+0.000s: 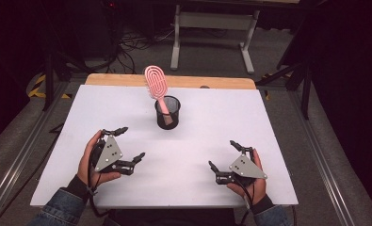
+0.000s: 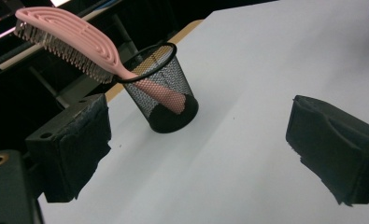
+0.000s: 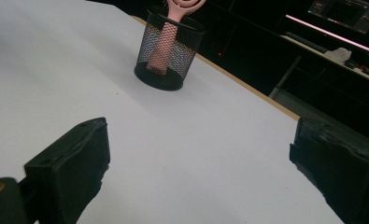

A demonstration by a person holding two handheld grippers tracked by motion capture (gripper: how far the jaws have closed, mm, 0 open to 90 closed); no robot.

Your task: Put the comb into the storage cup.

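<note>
Resting low on the table [image 1: 268, 122], left gripper [image 1: 131, 142] and right gripper [image 1: 221, 155] gape empty.

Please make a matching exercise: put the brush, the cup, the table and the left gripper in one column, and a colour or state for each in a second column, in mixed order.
Column one:
1. brush
2. cup
3. table
4. left gripper

Column two:
a. white
b. open and holding nothing
c. pink, handle down
d. black mesh

Pairs: 1-c, 2-d, 3-a, 4-b
</note>
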